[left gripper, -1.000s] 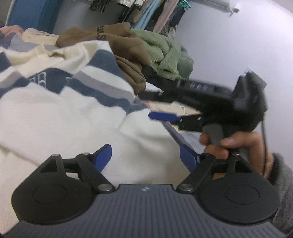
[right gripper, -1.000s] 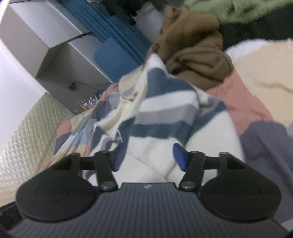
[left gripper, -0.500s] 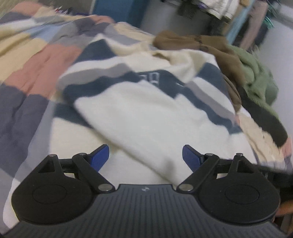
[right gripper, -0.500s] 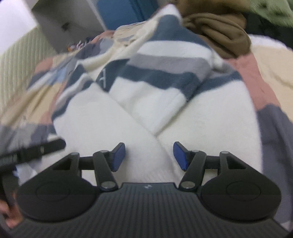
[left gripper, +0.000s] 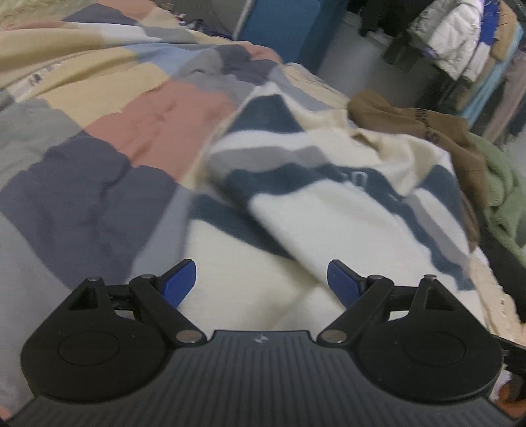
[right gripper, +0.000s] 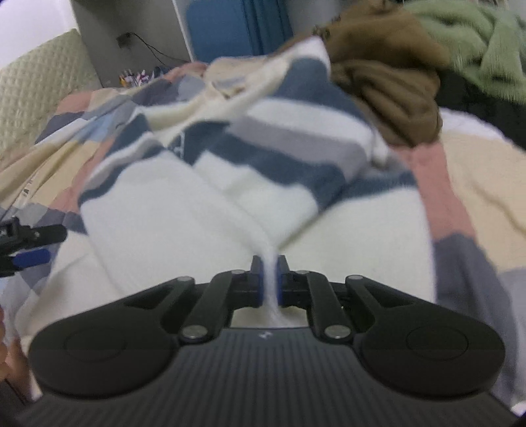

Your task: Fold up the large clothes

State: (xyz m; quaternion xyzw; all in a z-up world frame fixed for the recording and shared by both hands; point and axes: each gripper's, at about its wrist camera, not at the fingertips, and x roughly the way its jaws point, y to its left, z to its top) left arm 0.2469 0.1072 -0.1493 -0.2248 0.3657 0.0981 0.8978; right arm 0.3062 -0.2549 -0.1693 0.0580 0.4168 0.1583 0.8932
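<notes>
A large cream sweater (left gripper: 345, 223) with navy and grey stripes lies spread on the bed, its sleeves folded across its body. My left gripper (left gripper: 261, 279) hovers over its cream lower part, jaws wide open with nothing between them. In the right wrist view the same sweater (right gripper: 203, 210) fills the middle. My right gripper (right gripper: 269, 276) is shut on a pinched fold of its white fabric near the hem. The left gripper's blue fingertips (right gripper: 31, 258) show at the left edge of that view.
The sweater rests on a patchwork quilt (left gripper: 98, 138) of pink, tan, grey and navy blocks. A brown garment (left gripper: 443, 131) and a green fleece (left gripper: 503, 197) are heaped at the sweater's far side. Hanging clothes (left gripper: 460, 39) and a blue panel (left gripper: 282, 29) stand behind the bed.
My right gripper has closed from open onto a fold of the sweater's white fabric. The left gripper swung left across the sweater, staying open, and the right gripper left its view.
</notes>
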